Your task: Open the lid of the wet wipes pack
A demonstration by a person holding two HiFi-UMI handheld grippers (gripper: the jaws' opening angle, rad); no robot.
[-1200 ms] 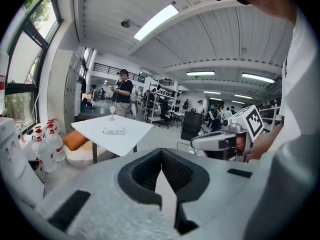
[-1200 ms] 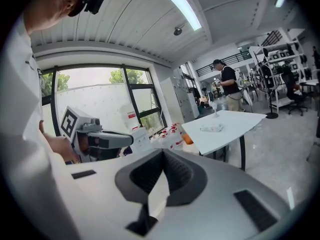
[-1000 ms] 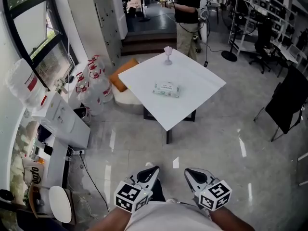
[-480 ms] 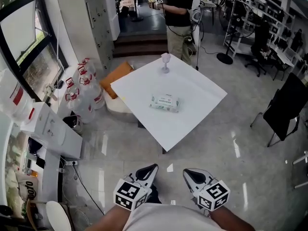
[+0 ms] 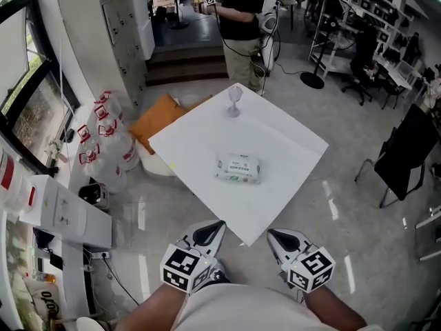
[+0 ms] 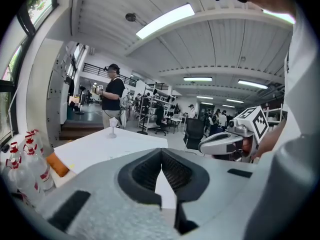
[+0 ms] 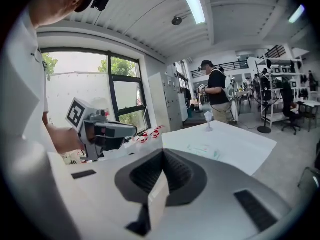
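The smooth white square counter [image 5: 296, 147] carries the soft white-and-green wet wipes pack [image 5: 238, 169] flat near its middle, its print too small to read. The grey left gripper [image 5: 218, 227] and right gripper [image 5: 273, 236], just off the near corner, have jaws clenched and empty.

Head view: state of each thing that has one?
wet wipes pack: flat on the table, lid not visibly lifted, untouched
glass: upright at the far corner
left hand-held gripper: shut, empty, short of the pack
right hand-held gripper: shut, empty, short of the pack
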